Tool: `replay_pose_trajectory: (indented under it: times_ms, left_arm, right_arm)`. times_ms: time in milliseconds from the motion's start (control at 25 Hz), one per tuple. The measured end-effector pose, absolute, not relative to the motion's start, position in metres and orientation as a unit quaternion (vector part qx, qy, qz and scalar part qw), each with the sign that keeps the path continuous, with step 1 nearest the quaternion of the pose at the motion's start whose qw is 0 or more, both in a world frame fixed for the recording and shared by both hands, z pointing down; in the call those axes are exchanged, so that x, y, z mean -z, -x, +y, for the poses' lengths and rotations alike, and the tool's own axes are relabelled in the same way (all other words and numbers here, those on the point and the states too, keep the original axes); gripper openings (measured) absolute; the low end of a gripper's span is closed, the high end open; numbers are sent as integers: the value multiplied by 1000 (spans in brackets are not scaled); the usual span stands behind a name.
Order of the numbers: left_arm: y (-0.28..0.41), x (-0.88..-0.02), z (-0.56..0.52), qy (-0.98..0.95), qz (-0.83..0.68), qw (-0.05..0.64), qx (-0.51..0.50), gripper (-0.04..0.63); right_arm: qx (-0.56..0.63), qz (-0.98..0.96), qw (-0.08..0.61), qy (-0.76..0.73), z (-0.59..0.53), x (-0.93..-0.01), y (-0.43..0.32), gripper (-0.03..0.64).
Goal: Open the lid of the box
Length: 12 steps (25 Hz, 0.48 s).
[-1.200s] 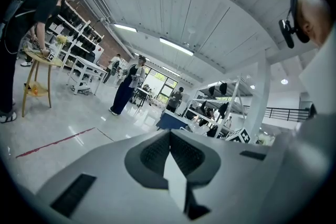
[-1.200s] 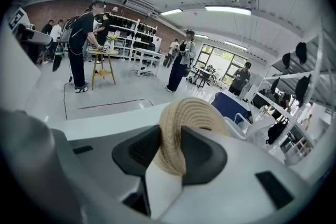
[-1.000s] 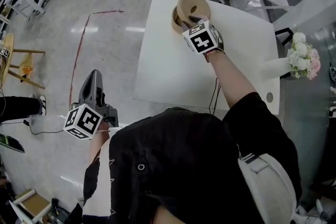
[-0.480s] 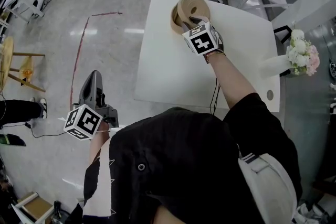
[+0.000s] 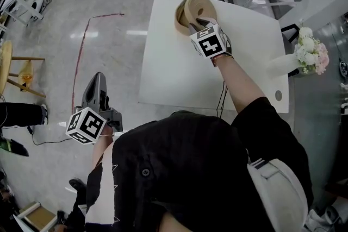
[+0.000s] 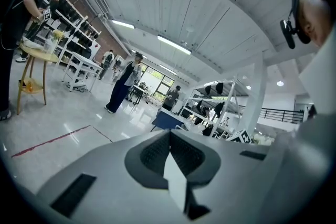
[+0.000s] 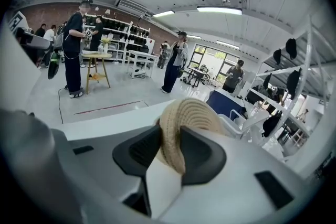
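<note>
My right hand-held gripper (image 7: 169,153) is clenched on the rim of the woven lid (image 5: 198,6). In the right gripper view the straw-coloured edge sits squarely between the two pads, with both pressing on it. From the head view, the lid is tipped up steeply, almost on edge, above the round tan box (image 5: 180,19). The box stands near the far side of the white counter (image 5: 174,73), towards its far left corner. I judge the main part of the job done: the lid is off its seat and the mouth of the box is at least partly uncovered. I cannot tell whether the lid's lower edge touches the box rim, or whether the two are joined there.

What is left, as I see it, is to carry the lid fully clear or lean it back, and then let go somewhere it will rest steadily.

My left hand-held gripper (image 5: 97,80) takes no part. It hangs well apart from the counter, out over the shiny floor (image 5: 109,46), with its jaws together and nothing between them.
</note>
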<state>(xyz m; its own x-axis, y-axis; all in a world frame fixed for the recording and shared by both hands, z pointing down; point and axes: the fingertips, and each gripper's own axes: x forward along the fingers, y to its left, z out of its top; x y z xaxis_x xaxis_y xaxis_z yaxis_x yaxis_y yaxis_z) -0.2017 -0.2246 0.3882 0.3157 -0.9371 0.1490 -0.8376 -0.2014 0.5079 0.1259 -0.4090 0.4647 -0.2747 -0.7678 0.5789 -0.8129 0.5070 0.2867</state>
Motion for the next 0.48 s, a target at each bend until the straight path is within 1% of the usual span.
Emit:
replay_pose_trajectory:
  times_ms: [480]
  left_arm:
    - [199, -387, -224, -778, -565, 257, 97, 9]
  right_arm:
    - [-38, -793, 340, -504, -397, -463, -130, 117]
